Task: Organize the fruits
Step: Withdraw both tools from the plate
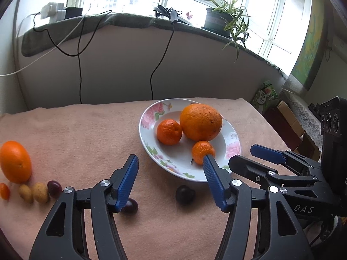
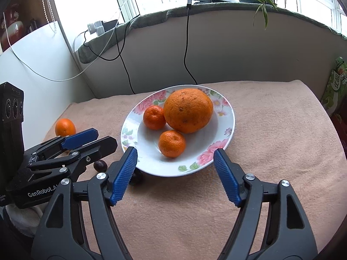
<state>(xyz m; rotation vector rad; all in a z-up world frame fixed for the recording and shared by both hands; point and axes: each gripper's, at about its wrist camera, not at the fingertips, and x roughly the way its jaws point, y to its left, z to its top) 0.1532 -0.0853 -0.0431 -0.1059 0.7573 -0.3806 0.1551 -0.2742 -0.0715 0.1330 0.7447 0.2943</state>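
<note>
A floral white plate (image 1: pixel 147 127) (image 2: pixel 225 130) holds a large orange (image 1: pixel 200 122) (image 2: pixel 187 110) and two mandarins (image 1: pixel 169 131) (image 1: pixel 201 151) (image 2: pixel 154 117) (image 2: pixel 172 143). Two dark plums (image 1: pixel 185 194) (image 1: pixel 130 207) lie on the cloth before the plate. My left gripper (image 1: pixel 171 162) is open and empty above them. My right gripper (image 2: pixel 175 153) is open and empty at the plate's near rim; it also shows in the left wrist view (image 1: pixel 249 153). At the left lie an orange (image 1: pixel 15 162) (image 2: pixel 65 127), a small red fruit (image 1: pixel 4 191), two yellowish fruits (image 1: pixel 40 192) and a dark grape (image 1: pixel 54 188).
A pink cloth (image 1: pixel 86 134) (image 2: pixel 271 140) covers the table. A wall with hanging cables (image 1: pixel 160 60) stands behind it, below a sill with a potted plant (image 1: pixel 225 19). Boxes and a green bag (image 1: pixel 265 95) stand past the table's right edge.
</note>
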